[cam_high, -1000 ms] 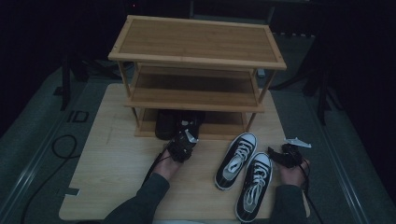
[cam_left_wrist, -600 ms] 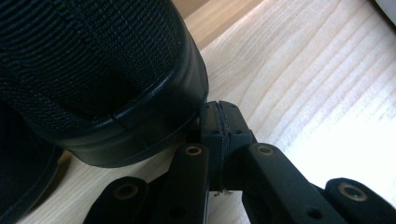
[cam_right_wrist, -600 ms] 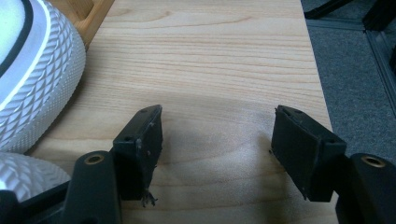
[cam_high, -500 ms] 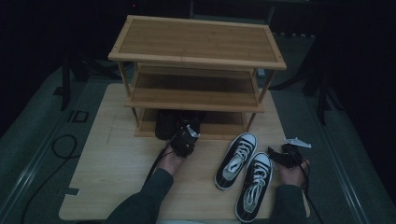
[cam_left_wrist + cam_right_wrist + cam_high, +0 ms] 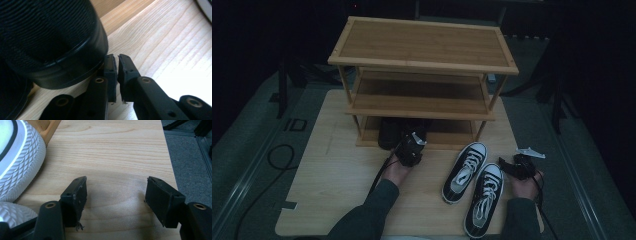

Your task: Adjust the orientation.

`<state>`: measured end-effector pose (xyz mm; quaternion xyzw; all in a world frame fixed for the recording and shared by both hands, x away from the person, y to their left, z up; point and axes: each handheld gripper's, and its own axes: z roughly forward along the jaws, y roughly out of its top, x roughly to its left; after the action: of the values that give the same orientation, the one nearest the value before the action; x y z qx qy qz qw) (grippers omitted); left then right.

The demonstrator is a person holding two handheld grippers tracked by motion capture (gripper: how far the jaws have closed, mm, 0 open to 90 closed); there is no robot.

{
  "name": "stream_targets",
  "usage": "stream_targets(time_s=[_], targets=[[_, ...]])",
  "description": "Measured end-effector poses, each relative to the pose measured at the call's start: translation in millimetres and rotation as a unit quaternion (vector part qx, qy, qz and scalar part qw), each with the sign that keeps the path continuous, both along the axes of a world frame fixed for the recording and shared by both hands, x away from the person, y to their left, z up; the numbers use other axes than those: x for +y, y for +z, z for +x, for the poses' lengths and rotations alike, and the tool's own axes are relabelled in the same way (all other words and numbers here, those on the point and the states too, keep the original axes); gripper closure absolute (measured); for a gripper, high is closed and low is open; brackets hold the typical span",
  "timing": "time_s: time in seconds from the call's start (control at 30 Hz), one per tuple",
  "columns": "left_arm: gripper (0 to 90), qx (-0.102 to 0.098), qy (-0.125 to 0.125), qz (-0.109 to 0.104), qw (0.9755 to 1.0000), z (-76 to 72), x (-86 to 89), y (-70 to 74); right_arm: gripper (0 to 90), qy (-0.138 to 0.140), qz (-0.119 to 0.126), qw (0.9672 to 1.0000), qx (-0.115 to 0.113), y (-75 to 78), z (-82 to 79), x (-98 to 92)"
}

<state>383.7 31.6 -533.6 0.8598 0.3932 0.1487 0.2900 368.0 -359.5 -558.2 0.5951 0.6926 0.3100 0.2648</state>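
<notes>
My left tongs (image 5: 117, 65), jaws just parted a slit, grip nothing beside the black shoe (image 5: 50, 42) on the rack's (image 5: 422, 62) bottom shelf; right tongs (image 5: 116, 195) wide open over the desk (image 5: 112, 150).

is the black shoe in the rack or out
In. The black shoe sits on the bottom shelf of the rack, under the upper shelves; the left gripper is at its near end.

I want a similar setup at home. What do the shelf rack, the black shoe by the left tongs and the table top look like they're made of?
Shelf rack: likely bamboo or light wood, smooth, with fine straight grain. Black shoe: woven fabric upper by its ribbed texture, with a glossy, probably rubber, sole rim. Table top: pale wood or wood-look laminate, matte, with wavy grain lines.
</notes>
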Motion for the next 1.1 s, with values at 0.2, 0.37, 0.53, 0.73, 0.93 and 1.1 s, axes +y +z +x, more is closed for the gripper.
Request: stream_targets(time_s=[0.2, 0.37, 0.53, 0.73, 0.93, 1.1], targets=[[75.1, -0.01, -0.02, -0.022, 0.9995, -1.7, -6.5, 4.7, 33.6, 0.0, 0.0, 1.0, 0.0, 0.0, 0.0, 0.0], [72.5, -0.027, -0.019, -0.03, 0.999, 2.3, -17.6, 7.8, 33.6, 0.0, 0.0, 1.0, 0.0, 0.0, 0.0, 0.0], [71.6, -0.046, -0.008, -0.031, 0.9984, 8.1, -31.9, 6.6, 33.6, 0.0, 0.0, 1.0, 0.0, 0.0, 0.0, 0.0], [74.3, -0.068, 0.019, -0.032, 0.997, 15.3, -44.8, -1.5, 33.6, 0.0, 0.0, 1.0, 0.0, 0.0, 0.1, 0.0], [89.9, -0.083, 0.066, -0.039, 0.9936, 23.7, -47.6, -9.6, 33.6, 0.0, 0.0, 1.0, 0.0, 0.0, 0.1, 0.0], [90.0, -0.085, 0.077, -0.038, 0.9927, 27.5, -50.9, -15.2, 33.6, 0.0, 0.0, 1.0, 0.0, 0.0, 0.1, 0.0]])
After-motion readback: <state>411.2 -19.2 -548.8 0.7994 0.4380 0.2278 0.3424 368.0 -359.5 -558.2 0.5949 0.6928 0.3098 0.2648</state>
